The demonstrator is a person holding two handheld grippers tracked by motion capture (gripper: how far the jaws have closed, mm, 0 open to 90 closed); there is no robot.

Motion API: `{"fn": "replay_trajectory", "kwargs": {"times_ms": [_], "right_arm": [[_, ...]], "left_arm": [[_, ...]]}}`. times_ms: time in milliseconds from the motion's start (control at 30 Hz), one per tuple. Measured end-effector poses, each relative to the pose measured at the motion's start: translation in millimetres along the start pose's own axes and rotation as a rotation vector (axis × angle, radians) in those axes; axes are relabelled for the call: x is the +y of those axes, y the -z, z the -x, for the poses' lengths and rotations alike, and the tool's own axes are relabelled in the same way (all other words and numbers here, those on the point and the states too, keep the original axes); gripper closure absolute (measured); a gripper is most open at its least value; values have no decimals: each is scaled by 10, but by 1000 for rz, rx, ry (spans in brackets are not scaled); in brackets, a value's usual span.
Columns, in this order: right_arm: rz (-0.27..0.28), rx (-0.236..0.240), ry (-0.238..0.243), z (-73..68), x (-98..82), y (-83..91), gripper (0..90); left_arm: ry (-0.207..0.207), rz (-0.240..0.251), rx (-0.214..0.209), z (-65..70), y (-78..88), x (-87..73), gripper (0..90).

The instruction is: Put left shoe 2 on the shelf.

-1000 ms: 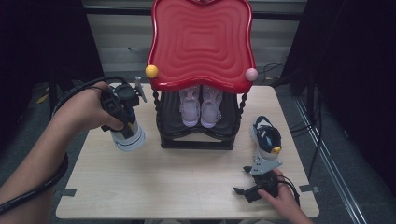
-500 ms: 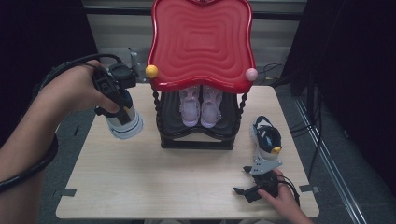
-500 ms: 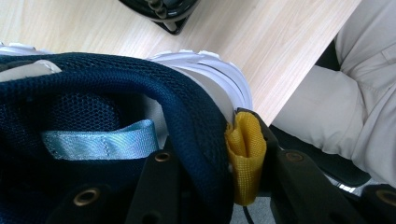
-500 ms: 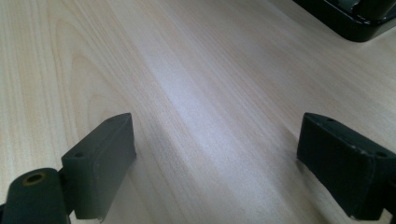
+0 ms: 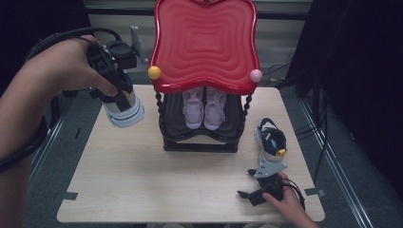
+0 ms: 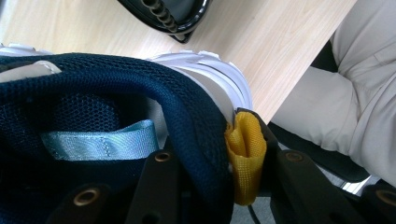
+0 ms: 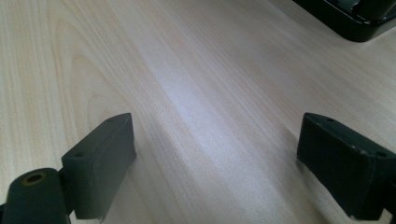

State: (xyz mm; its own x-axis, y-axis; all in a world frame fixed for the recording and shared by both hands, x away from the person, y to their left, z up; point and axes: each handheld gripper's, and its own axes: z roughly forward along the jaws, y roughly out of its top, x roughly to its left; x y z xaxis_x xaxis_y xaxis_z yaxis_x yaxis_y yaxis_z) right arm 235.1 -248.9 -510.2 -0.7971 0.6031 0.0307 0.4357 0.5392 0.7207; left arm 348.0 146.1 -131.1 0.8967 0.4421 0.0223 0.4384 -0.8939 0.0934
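My left gripper (image 5: 116, 88) hangs above the table's left side, shut on a navy shoe with a white sole (image 5: 124, 110). In the left gripper view its jaws (image 6: 219, 158) pinch the shoe's mesh collar (image 6: 140, 93) beside a yellow heel tab (image 6: 245, 154). The matching navy shoe (image 5: 271, 145) stands on the table at the right. Near the front right edge my right gripper (image 5: 244, 183) rests low over the wood. Its jaws (image 7: 215, 154) stand wide open around bare wood.
A black shoe rack (image 5: 199, 142) with a red wavy top (image 5: 204, 42) stands at the table's middle back. A pale pink pair of shoes (image 5: 204, 107) sits on its lower shelf. The wooden table (image 5: 142, 185) lies in front. The person's trouser leg (image 6: 359, 93) shows beyond the table edge.
The left hand has lifted the navy shoe off the table and higher, slightly toward the left. The right hand and the standing shoe have not moved.
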Motion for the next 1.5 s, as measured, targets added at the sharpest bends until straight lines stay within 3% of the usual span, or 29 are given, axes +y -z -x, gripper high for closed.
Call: {"fn": "replay_trajectory", "kwargs": {"times_ms": [167, 633, 833, 1100, 1300, 1500], "right_arm": [[0, 0, 0, 0, 0, 0, 106], [0, 0, 1, 1, 0, 0, 106], [0, 0, 1, 0, 0, 0, 106], [0, 0, -1, -1, 0, 0, 106], [0, 0, 0, 0, 0, 0, 106], [1, 0, -1, -1, 0, -1, 107]], "left_arm": [[-3, 31, 35, 41, 158, 54, 708], [-92, 82, 161, 250, 498, 347, 708], [-115, 115, 207, 291, 511, 468, 707], [-178, 127, 261, 377, 587, 676, 707], [-234, 137, 278, 427, 543, 832, 702], [-300, 113, 301, 447, 523, 986, 702]]}}
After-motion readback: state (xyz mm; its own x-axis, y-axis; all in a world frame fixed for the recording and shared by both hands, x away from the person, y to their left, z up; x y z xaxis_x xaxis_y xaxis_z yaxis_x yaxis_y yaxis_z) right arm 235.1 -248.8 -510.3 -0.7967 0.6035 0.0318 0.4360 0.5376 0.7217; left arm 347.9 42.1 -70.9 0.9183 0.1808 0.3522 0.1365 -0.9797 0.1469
